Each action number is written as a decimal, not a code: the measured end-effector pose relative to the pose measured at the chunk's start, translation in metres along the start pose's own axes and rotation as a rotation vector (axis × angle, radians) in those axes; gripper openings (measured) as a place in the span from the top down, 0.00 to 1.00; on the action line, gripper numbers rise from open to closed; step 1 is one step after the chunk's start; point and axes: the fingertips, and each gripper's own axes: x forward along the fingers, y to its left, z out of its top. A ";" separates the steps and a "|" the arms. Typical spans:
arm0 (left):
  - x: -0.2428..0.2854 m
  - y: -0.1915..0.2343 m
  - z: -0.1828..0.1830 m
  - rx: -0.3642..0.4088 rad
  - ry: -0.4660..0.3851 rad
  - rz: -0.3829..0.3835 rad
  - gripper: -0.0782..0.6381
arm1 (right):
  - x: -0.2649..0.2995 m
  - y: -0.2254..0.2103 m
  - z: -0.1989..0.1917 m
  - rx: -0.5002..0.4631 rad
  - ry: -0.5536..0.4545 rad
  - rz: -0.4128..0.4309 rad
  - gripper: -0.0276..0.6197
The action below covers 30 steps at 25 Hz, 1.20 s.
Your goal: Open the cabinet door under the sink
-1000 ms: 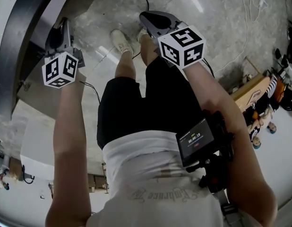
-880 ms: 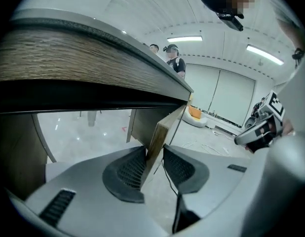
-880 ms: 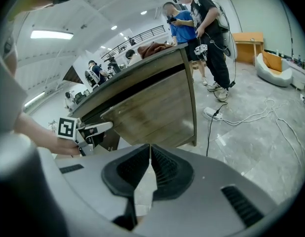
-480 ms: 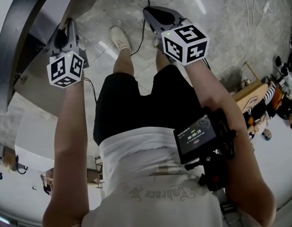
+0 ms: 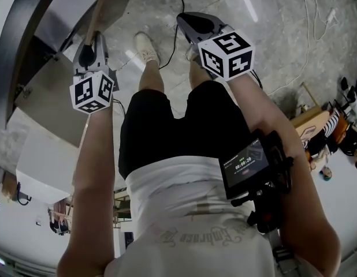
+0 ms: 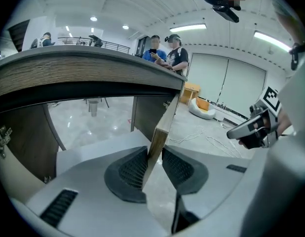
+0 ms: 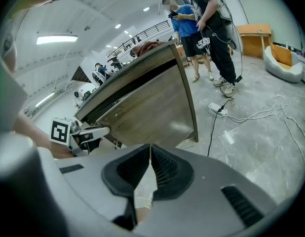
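The wooden cabinet door (image 6: 165, 122) hangs under the dark counter (image 6: 88, 70) and shows edge-on in the left gripper view. My left gripper (image 6: 153, 149) has its pads on either side of the door's free edge; its jaws have just been closing on that edge. In the head view the left gripper (image 5: 95, 39) sits at the upper left, against the brown door strip (image 5: 112, 4). My right gripper (image 5: 187, 21) hovers over the floor in front of my knees, shut and empty (image 7: 150, 149). It points at the wooden cabinet front (image 7: 152, 107).
A hinged wooden panel (image 5: 51, 103) and a white block (image 5: 45, 160) lie left of my left arm. Cables (image 5: 317, 16) and a power strip (image 7: 219, 108) trail over the marble floor. People stand beyond the counter (image 7: 211, 28). My shoe (image 5: 147, 48) is below the grippers.
In the head view my left gripper has shifted right and down, closer to my body, and the brown door strip above it looks wider. The right gripper has barely moved.
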 end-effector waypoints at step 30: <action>0.014 -0.222 -0.054 -0.049 0.166 -0.061 0.74 | -0.099 -0.087 -0.050 0.085 -0.042 -0.044 0.92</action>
